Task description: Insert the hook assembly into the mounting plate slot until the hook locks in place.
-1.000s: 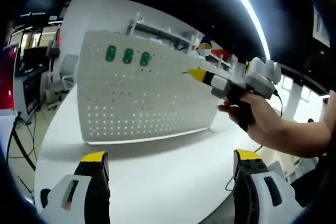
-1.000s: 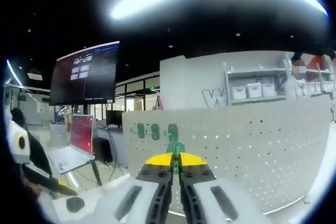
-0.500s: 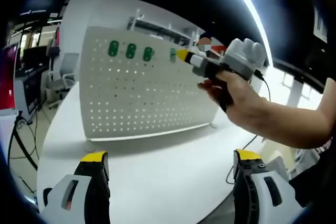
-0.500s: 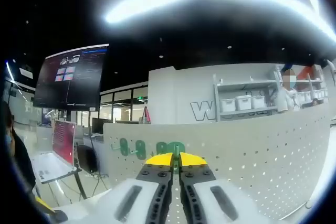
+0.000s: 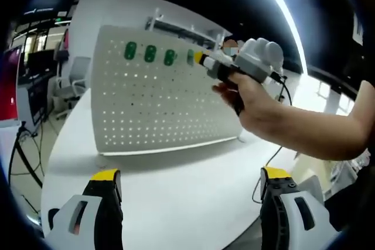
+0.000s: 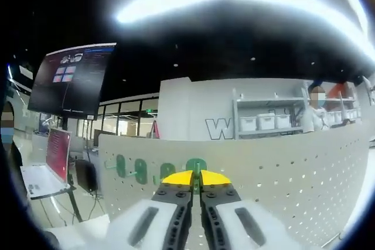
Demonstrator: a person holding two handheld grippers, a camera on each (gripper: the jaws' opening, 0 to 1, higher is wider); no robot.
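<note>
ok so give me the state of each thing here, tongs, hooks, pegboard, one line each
left tongs: open, empty, low over the white table
right tongs: shut on the green hook, held at the top row of the pegboard
pegboard: upright on the table
three green hooks: mounted side by side in the pegboard's top row
wall screen: switched on

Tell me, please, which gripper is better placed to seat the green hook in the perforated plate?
The right gripper: it is shut on the green hook at the plate's top row. The left gripper sits open, low over the table.
</note>
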